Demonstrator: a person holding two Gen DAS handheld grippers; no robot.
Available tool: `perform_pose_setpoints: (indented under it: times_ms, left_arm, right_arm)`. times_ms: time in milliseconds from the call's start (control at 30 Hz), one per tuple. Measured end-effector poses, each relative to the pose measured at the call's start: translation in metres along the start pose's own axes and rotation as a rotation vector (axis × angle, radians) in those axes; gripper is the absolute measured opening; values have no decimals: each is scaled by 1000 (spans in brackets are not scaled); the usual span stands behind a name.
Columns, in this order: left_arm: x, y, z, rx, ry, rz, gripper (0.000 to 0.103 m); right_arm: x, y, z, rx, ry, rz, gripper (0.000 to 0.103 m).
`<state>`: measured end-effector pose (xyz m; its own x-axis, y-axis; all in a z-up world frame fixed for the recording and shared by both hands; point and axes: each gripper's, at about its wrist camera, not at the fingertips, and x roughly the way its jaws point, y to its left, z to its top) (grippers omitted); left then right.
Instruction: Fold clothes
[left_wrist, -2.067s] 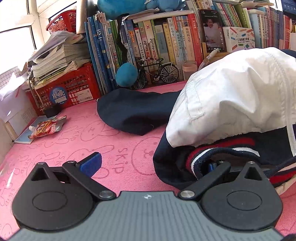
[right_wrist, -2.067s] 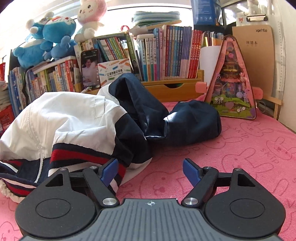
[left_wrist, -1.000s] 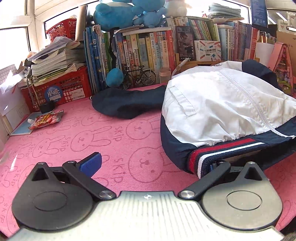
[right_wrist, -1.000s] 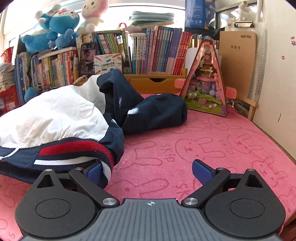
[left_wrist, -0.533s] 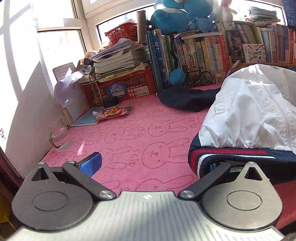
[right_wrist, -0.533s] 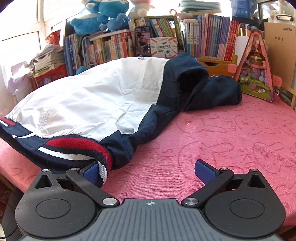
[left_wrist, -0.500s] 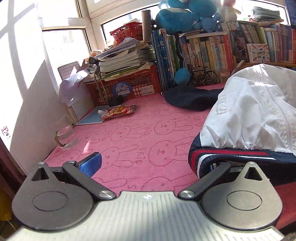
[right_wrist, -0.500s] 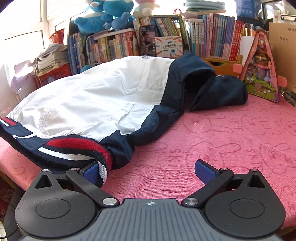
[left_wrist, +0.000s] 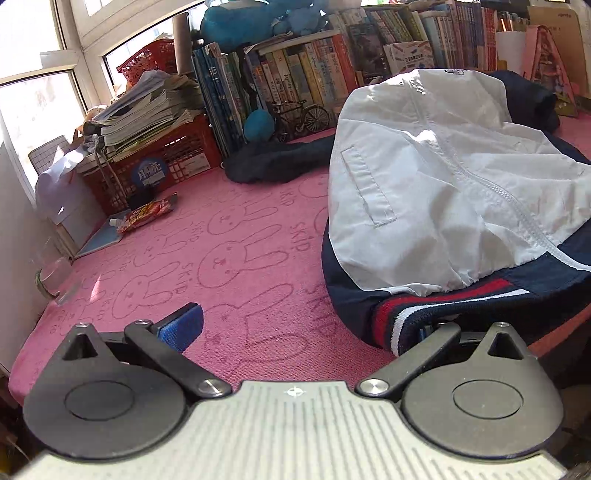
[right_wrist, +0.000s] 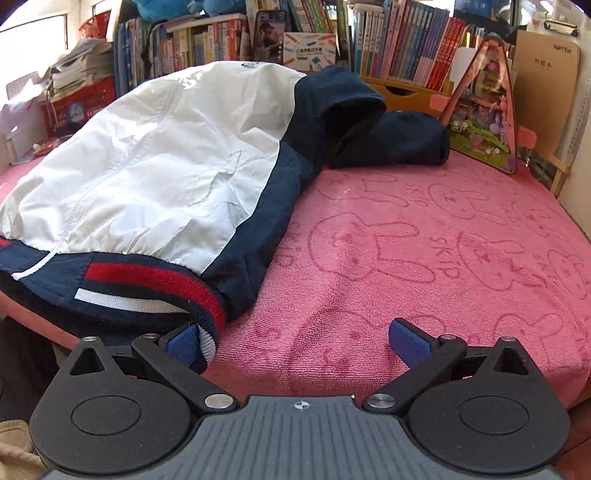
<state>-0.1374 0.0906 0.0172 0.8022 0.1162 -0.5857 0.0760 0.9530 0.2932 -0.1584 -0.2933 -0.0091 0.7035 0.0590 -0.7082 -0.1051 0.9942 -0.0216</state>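
fingers spread wide both sides; soft, light white-and-navy nylon jacket, best pinched at striped ribbed hem, lower left.

Left gripper spread wide, low at the near edge of the jacket, left blue pad bare, right finger tucked under the jacket's striped hem at its left corner. Right gripper also spread wide, level, at the hem's right corner: left pad touching the hem from below, right pad free, well apart from the jacket.
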Motion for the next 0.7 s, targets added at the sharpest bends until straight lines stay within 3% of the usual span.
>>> perform_pose_setpoints:
  times_ms: [100, 200, 300, 367, 500, 633, 700]
  left_arm:
    - [-6, 5, -3, -11, -19, -66, 103]
    - [-12, 28, -1, -127, -21, -167, 103]
    - [-13, 54, 2, -256, -10, -373, 103]
    - [-11, 63, 3, -300, 2, -448, 103]
    - [-17, 82, 10, -378, -80, -474, 103]
    - [-3, 97, 49, -434, -225, -478, 103]
    - [16, 87, 70, -439, -240, -445, 103]
  right_arm:
    - [-6, 2, -4, -52, 20, 1, 103]
    - [-14, 3, -2, -111, 22, 69, 103]
    - [-28, 4, 6, -167, -11, 170, 103]
    - [-39, 3, 11, -199, -39, 226, 103]
    - [-55, -11, 33, -151, -129, 249, 103]
    - [-46, -10, 96, -27, -344, 295, 103]
    - [-37, -6, 129, 27, -435, 307, 103]
